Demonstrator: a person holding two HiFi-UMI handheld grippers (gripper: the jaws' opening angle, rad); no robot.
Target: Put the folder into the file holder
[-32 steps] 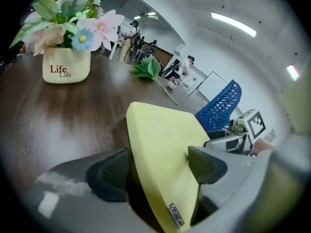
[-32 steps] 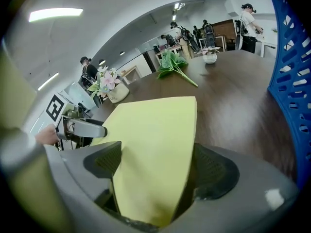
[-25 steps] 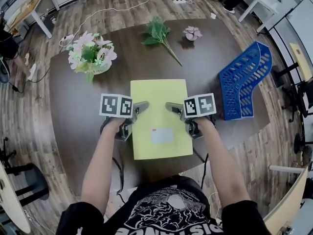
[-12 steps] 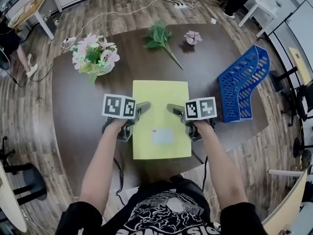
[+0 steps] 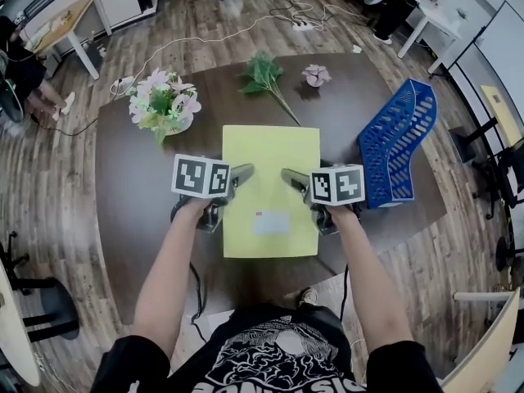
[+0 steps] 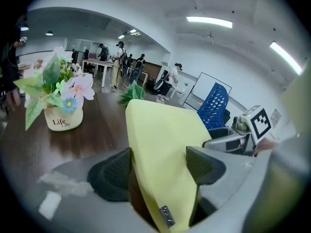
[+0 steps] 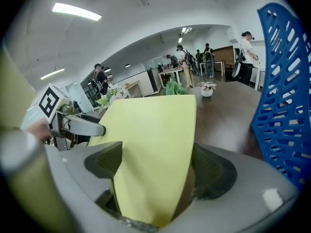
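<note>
Both jaw pairs clamped on folder (image 5: 270, 158) side edges; left gripper (image 5: 238, 175) & right gripper (image 5: 291, 178) should lift level, tip upright, slot into file holder (image 5: 401, 137) at right.

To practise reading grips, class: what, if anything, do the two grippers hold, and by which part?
The folder: the left gripper clamps its left long edge, the right gripper its right long edge, both about midway along.

Yellow folder (image 5: 270, 191); blue perforated file holder (image 5: 397, 142); dark brown table (image 5: 131, 195).
</note>
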